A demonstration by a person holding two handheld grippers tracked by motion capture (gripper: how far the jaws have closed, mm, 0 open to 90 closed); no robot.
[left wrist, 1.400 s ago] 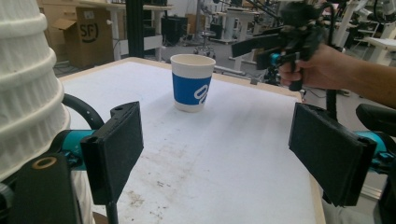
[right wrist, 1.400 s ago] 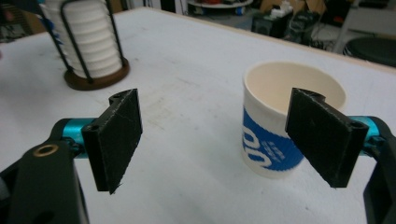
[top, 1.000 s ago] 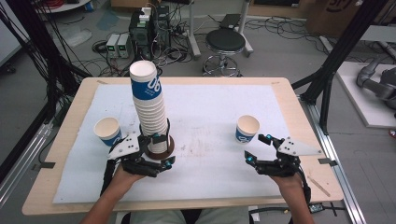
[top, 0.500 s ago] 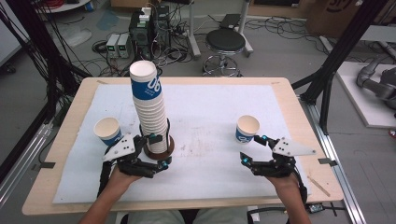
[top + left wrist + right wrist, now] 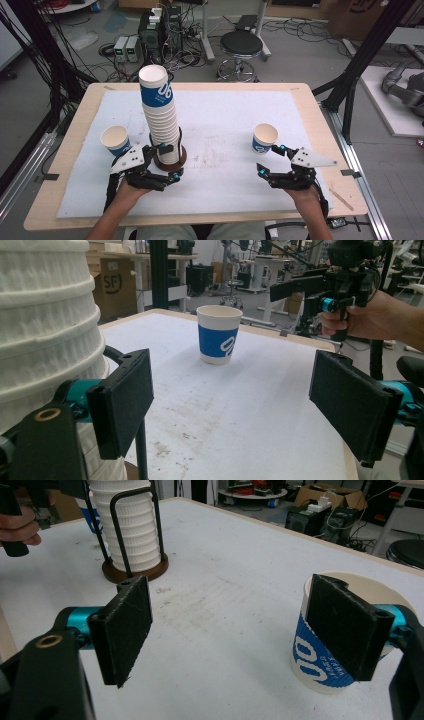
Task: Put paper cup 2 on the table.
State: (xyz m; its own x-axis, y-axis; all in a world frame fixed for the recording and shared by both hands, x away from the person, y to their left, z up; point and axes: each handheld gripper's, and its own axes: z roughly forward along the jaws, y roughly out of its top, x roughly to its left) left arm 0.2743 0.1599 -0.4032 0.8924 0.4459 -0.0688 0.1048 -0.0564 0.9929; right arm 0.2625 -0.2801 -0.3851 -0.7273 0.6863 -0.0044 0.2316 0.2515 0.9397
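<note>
Left tongs (image 5: pixel 161 162) spread wide beside the cup stack (image 5: pixel 159 116) on its brown base, a lone cup (image 5: pixel 116 141) further left. Right tongs (image 5: pixel 269 159) spread, one jaw against the blue-banded cup (image 5: pixel 264 138) on the bench (image 5: pixel 225 125); its white logo is unreadable. A carton (image 5: pixel 113 286) behind reads "SF".

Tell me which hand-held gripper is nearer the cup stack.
Left. The left hand-held gripper sits right at the cup stack base; the right hand-held gripper is across the table beside a single cup.
</note>
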